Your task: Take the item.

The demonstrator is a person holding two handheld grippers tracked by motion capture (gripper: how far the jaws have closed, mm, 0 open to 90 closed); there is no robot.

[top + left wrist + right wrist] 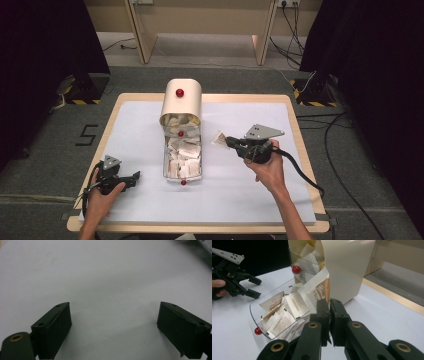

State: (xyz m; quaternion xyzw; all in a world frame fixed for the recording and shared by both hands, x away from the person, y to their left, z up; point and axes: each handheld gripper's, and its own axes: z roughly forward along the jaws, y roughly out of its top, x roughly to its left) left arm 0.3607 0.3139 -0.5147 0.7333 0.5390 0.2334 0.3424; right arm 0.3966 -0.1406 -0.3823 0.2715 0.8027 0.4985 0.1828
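Observation:
My right gripper (pixel 329 303) is shut on a white sachet with brown print (pixel 315 291), held upright between the pads. In the high view that right gripper (pixel 227 141) holds the sachet (pixel 219 138) just right of the clear drawer (pixel 165 165). The drawer (pixel 254 312) is pulled out of a cream rounded box (pixel 181 102) and is full of several white sachets. Red knobs (pixel 183 182) mark the drawer's front and the box. My left gripper (pixel 134 178) rests open on the white mat at the front left; its jaws stand wide apart over bare mat (pixel 112 285).
A white mat (pixel 235 195) covers the wooden table (pixel 295 125). Black cables (pixel 305 175) trail from the right gripper across the mat's right side. Dark curtains and stand bases sit beyond the table corners.

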